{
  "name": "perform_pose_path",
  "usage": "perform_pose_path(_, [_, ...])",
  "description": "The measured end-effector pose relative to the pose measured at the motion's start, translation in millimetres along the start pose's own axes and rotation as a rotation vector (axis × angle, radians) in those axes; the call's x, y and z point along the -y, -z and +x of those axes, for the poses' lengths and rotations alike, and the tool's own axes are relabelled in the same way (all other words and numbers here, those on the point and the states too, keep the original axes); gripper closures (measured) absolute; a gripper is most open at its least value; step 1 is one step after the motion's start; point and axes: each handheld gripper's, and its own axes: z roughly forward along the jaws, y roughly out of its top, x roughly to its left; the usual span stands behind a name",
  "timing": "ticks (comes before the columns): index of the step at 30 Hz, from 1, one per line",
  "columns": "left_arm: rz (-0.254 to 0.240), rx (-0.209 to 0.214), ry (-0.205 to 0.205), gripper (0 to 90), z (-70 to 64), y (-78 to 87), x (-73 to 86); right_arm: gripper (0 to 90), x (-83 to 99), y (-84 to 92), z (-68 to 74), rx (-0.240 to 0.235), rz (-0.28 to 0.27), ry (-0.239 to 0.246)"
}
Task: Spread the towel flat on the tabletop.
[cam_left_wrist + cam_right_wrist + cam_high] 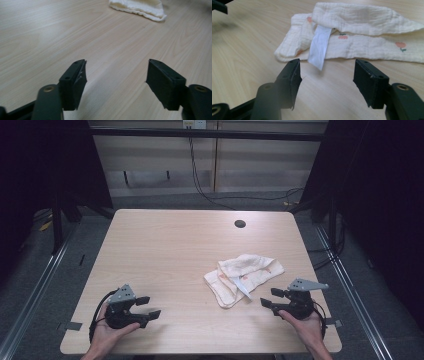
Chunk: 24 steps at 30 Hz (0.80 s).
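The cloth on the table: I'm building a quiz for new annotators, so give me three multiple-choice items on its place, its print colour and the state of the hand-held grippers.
1. Where does the cloth lie?
A. nearer the right hand-held gripper
B. nearer the left hand-held gripper
C. over the table's hole

2. Its small printed motifs are:
A. blue
B. orange-pink
C. black

3. Both hand-held grippers are:
A. shut on the cloth
B. shut, empty
C. open, empty

Key: 1 A, the high view shows it just beyond the right one. 2 B, the right gripper view shows the motifs. 3 C, the table shows between both pairs of jaws.
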Motion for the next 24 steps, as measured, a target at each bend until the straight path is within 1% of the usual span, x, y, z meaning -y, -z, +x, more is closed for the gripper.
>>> perform_pose_path(3, [-0.011,-0.006,-0.028,34.4,-2.8,1.3,-2.9,34.7,-7.6,-6.5,-6.2,0.002,-0.009,-0.010])
perform_pose_path(5, [-0.036,-0.014,-0.024,35.9,-3.2,3.0,-3.9,33.4,-15.3,-11.8,-9.0,-0.004,-0.006,-0.012])
perform_pose_path(6, [-0.036,-0.009,-0.019,36.1,-2.5,3.3,-3.8,32.5,-18.3,-13.8,-9.9,-0.010,-0.004,-0.005])
perform_pose_path(7, [-0.025,0.005,-0.015,37.3,-1.7,3.2,-3.8,30.6,-23.0,-16.5,-10.7,-0.009,0.007,0.006])
perform_pose_path(8, [-0.021,0.016,-0.014,37.3,-1.1,2.6,-3.6,27.1,-27.8,-18.8,-11.0,0.018,0.011,0.012])
perform_pose_path(9, [-0.014,0.006,-0.005,35.8,-1.4,2.0,-3.5,27.2,-32.5,-21.0,-11.8,0.025,0.009,0.016])
perform_pose_path(10, [-0.021,0.004,-0.010,34.7,-1.2,2.3,-3.9,27.2,-37.3,-23.3,-13.3,0.021,0.004,0.018])
perform_pose_path(11, [-0.030,0.012,-0.012,35.3,-1.2,3.0,-4.5,27.2,-41.9,-25.6,-14.8,0.013,-0.001,0.018])
perform_pose_path(12, [-0.027,0.007,-0.007,35.9,-1.4,4.1,-5.3,27.2,-46.5,-28.0,-16.5,-0.002,-0.003,0.019])
perform_pose_path(13, [-0.030,0.007,-0.001,34.5,-1.4,5.0,-5.8,27.0,-50.8,-30.1,-17.9,-0.011,-0.010,0.019])
perform_pose_path(14, [-0.030,0.008,-0.004,33.2,-1.4,6.2,-6.3,26.4,-54.8,-32.7,-19.6,-0.018,-0.012,0.022])
perform_pose_path(15, [-0.040,0.018,0.000,33.4,-1.4,6.7,-6.1,26.3,-58.3,-35.7,-20.8,-0.024,-0.011,0.027])
perform_pose_path(16, [-0.038,0.002,0.001,32.3,-1.7,7.5,-6.1,26.3,-60.8,-38.9,-22.0,-0.027,-0.006,0.033])
perform_pose_path(18, [-0.040,0.005,0.007,30.8,-1.3,7.7,-6.2,26.3,-64.7,-46.3,-25.0,-0.035,0.010,0.041])
perform_pose_path(19, [-0.041,-0.003,0.005,30.6,-1.0,7.5,-6.3,26.3,-66.5,-50.0,-26.6,-0.038,0.014,0.043])
perform_pose_path(20, [-0.048,-0.005,0.001,30.2,-0.8,7.0,-6.1,26.3,-68.0,-53.3,-28.2,-0.031,0.017,0.048])
perform_pose_path(22, [-0.043,-0.005,0.001,30.5,-0.7,6.0,-5.9,26.0,-70.9,-59.0,-31.5,-0.039,0.029,0.054])
perform_pose_path(24, [-0.041,-0.003,-0.003,30.9,-0.8,5.4,-5.8,24.9,-73.4,-64.3,-34.0,-0.031,0.048,0.067])
